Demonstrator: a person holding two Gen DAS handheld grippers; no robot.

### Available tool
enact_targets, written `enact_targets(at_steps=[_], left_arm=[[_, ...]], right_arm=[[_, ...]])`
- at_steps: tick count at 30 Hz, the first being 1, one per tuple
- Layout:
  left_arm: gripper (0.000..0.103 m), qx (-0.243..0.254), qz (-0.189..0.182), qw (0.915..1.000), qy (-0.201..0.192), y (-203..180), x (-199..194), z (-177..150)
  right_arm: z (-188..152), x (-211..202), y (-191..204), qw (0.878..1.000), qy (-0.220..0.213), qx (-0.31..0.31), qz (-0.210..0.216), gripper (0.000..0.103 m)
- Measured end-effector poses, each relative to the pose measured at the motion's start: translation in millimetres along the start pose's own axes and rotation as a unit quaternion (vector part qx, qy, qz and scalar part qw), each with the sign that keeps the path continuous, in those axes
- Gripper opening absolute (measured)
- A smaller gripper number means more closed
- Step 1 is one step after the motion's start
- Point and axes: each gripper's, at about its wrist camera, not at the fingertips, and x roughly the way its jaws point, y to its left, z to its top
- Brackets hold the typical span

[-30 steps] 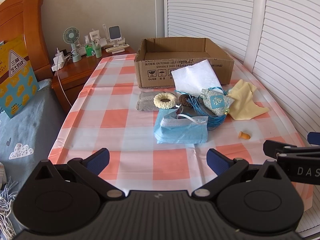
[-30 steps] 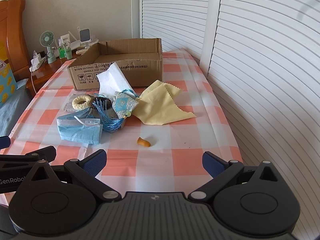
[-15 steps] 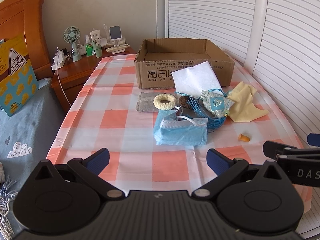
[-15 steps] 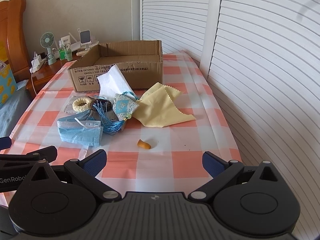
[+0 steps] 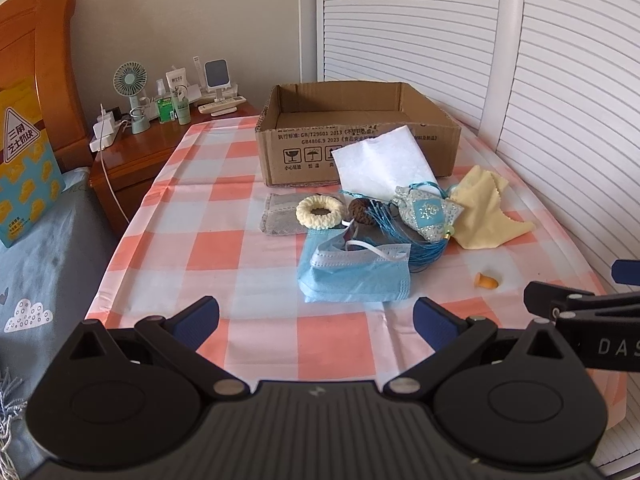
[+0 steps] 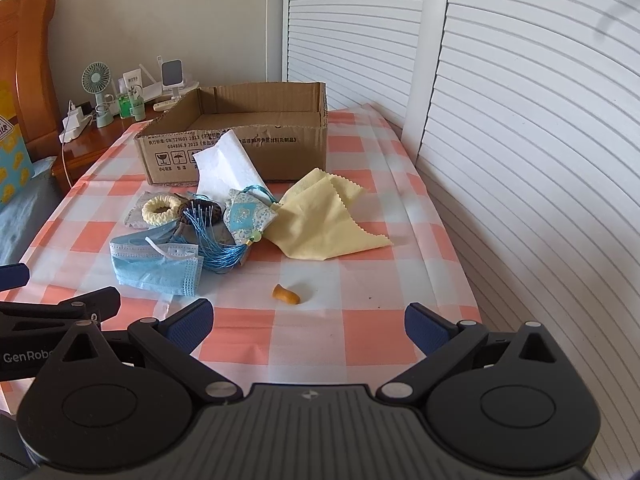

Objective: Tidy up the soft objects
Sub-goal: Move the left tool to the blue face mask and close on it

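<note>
My left gripper (image 5: 316,318) is spread wide with nothing between its blue pads (image 5: 198,318), low over the near edge of the table (image 5: 240,264). My right gripper (image 6: 308,322) is just as wide apart and empty, beside the left one; each shows at the edge of the other's view.

Just ahead of the left gripper lies a blue mask (image 5: 354,270), folded, its white ear loop on top. Ahead of the right gripper, alone on the checked cloth, lies a small orange earplug (image 6: 286,294).

Behind the mask the rest sit in a loose heap: a cream ring (image 5: 321,211) resting on a gray pouch (image 5: 280,220), a brown bead (image 5: 360,211) with a blue tassel (image 5: 416,240) spilling toward the mask, and a patterned sachet (image 5: 428,214) touching a yellow cloth (image 5: 486,216) on the right.

A white sheet (image 5: 380,166) leans against the front wall of the box (image 5: 360,136), which is open-topped at the far end of the table.
</note>
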Motion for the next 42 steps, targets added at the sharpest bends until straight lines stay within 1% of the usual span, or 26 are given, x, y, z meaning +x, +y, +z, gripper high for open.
enact_targets(at_steps=[5, 10, 15, 19, 21, 23, 27, 32, 34, 40, 42], left_arm=[[0.102, 0.007, -0.011, 0.9999, 0.002, 0.5, 8.4, -1.2], [0.102, 0.007, -0.013, 0.9999, 0.005, 4.3, 18.2, -1.3], [0.102, 0.008, -0.019, 0.9997, 0.010, 8.1, 30.0, 0.5], [0.102, 0.016, -0.030, 0.9992, 0.020, 8.9, 42.9, 3.1], [0.102, 0.019, -0.036, 0.9988, 0.025, 9.7, 51.2, 4.2], [0.102, 0.021, -0.039, 0.9985, 0.031, 9.9, 59.9, 4.1], [0.102, 0.030, -0.041, 0.9976, 0.048, 10.3, 77.8, 2.3], [0.103, 0.030, -0.056, 0.9957, 0.067, 13.4, 94.0, -0.6], [0.103, 0.023, -0.070, 0.9955, 0.060, 17.9, 96.0, -2.0], [0.103, 0.067, -0.096, 0.9923, 0.038, 22.1, 96.9, -6.8], [0.103, 0.082, -0.109, 0.9898, 0.039, 23.3, 99.0, -3.5]], right_arm=[[2.4, 5.6, -4.6, 1.000, -0.011, -0.015, 0.018, 0.103], [2.1, 28.4, -14.2, 0.999, -0.005, -0.029, 0.025, 0.103], [-6.7, 56.7, -16.3, 0.998, 0.021, -0.041, 0.039, 0.103], [-14.0, 70.6, -10.5, 0.996, 0.029, -0.062, 0.054, 0.103], [-16.7, 74.7, -8.4, 0.994, 0.028, -0.074, 0.069, 0.103], [-18.3, 79.0, -7.3, 0.993, 0.029, -0.084, 0.075, 0.103], [-18.8, 85.0, -10.3, 0.992, 0.027, -0.087, 0.088, 0.103], [-18.0, 90.5, -8.5, 0.992, 0.021, -0.099, 0.082, 0.103], [-20.0, 91.2, -7.0, 0.991, 0.016, -0.104, 0.079, 0.103], [-23.2, 91.9, -10.2, 0.991, 0.003, -0.101, 0.085, 0.103], [-24.2, 92.2, -10.5, 0.991, -0.002, -0.100, 0.084, 0.103]])
